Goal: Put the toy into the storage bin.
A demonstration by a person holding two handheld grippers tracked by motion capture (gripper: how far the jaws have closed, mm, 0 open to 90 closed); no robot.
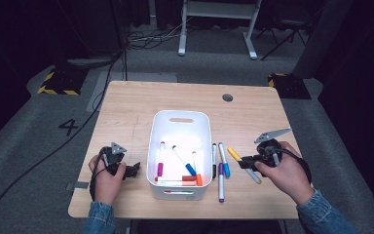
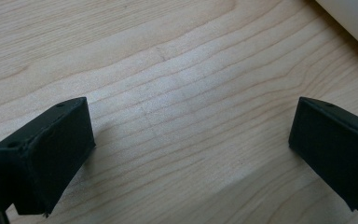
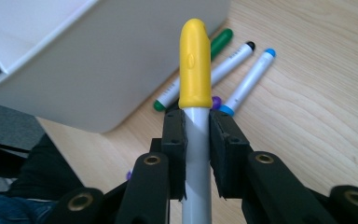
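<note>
In the high view a white bin (image 1: 180, 118) stands in the middle of the wooden tabletop (image 1: 126, 105), with several markers lying inside it. Just right of the bin, a few more markers lie side by side on the wood, among them a blue-capped marker (image 1: 223, 159) and a purple-capped marker (image 1: 220, 182). The right gripper (image 1: 247, 163) sits to the right of these, its fingers clamped on a yellow-capped marker (image 1: 243, 165) that points toward the bin. The left gripper (image 1: 132, 169) rests low on the tabletop, just left of the bin. In the left gripper view the two black fingers (image 2: 44, 154) stand wide apart with bare wood between them and a corner of the bin at the upper right. In the right gripper view the fingers (image 3: 175, 154) press on the grey barrel of the yellow-capped marker (image 3: 195, 65), its cap standing up beyond them, above the bin wall (image 3: 121, 60) and the green-capped marker (image 3: 219, 42), black-tipped marker (image 3: 230, 58) and blue-capped marker (image 3: 249, 81) lying beside it
</note>
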